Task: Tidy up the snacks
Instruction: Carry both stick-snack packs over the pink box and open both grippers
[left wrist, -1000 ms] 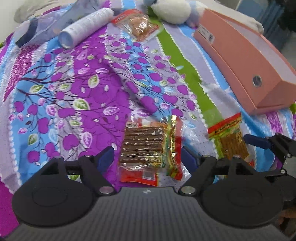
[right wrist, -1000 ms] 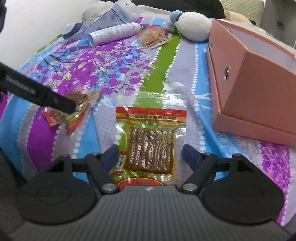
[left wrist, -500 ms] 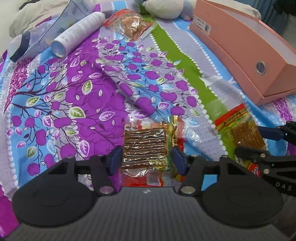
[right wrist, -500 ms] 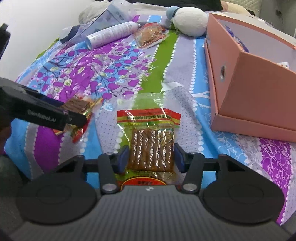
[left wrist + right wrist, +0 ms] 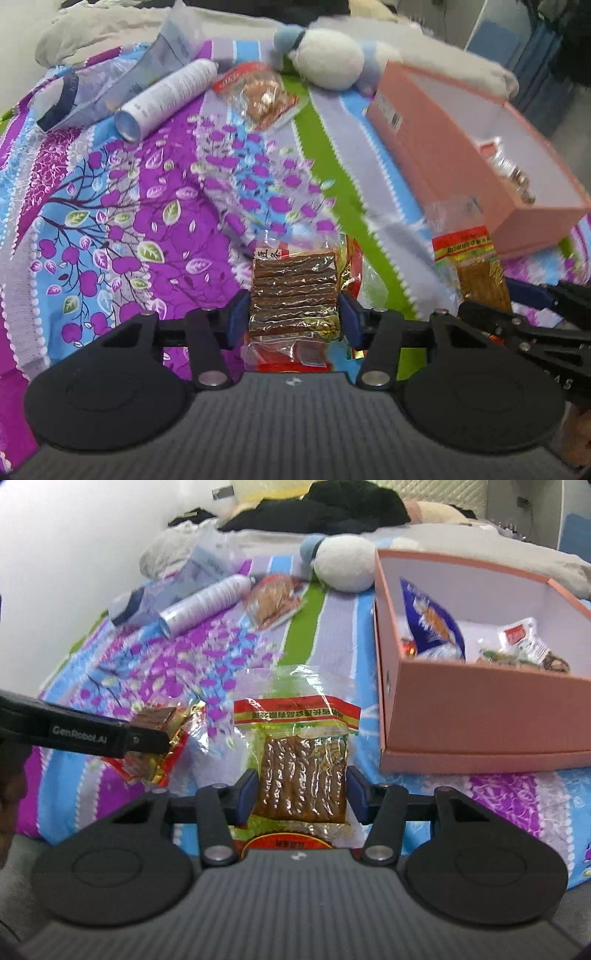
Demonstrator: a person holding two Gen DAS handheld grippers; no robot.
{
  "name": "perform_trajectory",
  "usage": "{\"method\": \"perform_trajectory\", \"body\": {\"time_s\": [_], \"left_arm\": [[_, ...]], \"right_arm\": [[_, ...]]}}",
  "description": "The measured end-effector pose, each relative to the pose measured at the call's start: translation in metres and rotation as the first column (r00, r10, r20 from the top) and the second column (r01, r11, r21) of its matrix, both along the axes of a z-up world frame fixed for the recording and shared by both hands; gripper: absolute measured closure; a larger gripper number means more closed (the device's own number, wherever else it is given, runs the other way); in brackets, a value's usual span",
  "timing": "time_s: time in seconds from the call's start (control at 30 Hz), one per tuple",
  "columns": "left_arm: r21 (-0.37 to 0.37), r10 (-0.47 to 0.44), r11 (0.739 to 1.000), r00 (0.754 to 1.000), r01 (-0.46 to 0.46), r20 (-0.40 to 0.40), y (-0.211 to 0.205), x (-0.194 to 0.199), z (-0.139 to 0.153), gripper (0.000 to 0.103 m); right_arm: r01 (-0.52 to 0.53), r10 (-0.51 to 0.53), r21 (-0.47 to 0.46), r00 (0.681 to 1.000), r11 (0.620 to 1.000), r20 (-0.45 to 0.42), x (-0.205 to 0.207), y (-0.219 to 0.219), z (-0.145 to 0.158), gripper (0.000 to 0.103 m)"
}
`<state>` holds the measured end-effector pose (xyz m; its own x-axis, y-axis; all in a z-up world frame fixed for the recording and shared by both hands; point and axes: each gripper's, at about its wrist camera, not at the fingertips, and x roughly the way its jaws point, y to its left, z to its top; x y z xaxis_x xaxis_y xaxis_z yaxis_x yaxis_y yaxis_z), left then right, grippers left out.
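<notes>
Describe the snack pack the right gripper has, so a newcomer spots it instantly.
Start at the pink box; just left of it, the right gripper clamps a clear snack pack. Its red-yellow header band and pale brown sticks distinguish it from the darker foil-edged pack further left.

Two snack packs lie side by side on the bedspread (image 5: 325, 605): sticks pack (image 5: 294, 291) left, strips pack (image 5: 301, 775) right. The box (image 5: 480, 716) sits right of them, snacks inside. A bottle (image 5: 203, 605) lies far behind.

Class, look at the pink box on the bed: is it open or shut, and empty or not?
Open and not empty. The pink box has no lid on, and snack packets lie inside it.
</notes>
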<state>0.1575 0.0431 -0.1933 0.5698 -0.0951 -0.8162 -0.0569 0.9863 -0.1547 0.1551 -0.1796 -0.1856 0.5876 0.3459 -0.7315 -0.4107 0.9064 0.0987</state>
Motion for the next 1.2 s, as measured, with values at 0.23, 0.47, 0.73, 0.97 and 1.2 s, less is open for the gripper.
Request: {"method": "perform_trajectory", "body": {"time_s": [0.23, 0.47, 0.73, 0.97, 1.2], "left_arm": [[-0.030, 0.004, 1.000, 0.997, -0.002, 0.077, -0.012, -0.009, 0.041, 0.046], [-0.071, 0.002, 0.997, 0.987, 0.009, 0.161, -0.029, -0.019, 0.084, 0.046], [-0.097, -0.050, 0.993, 0.972, 0.074, 0.229, -0.057, -0.024, 0.120, 0.046], [-0.117, -0.100, 0.984, 0.960, 0.135, 0.263, -0.082, -0.008, 0.137, 0.046], [-0.121, -0.159, 0.973, 0.954, 0.194, 0.254, -0.113, 0.023, 0.139, 0.046]], "right_arm": [[0.015, -0.017, 0.037, 0.999, 0.999, 0.051, -0.006, -0.008, 0.036, 0.049], [0.050, -0.057, 0.070, 0.992, 0.996, 0.112, -0.015, -0.019, 0.070, 0.049], [0.098, -0.111, 0.079, 0.974, 0.992, 0.195, -0.027, -0.040, 0.105, 0.049], [0.178, -0.193, 0.090, 0.959, 0.980, 0.207, -0.028, -0.070, 0.117, 0.049], [0.245, -0.259, 0.091, 0.943, 0.965, 0.208, -0.007, -0.101, 0.119, 0.049]]}}
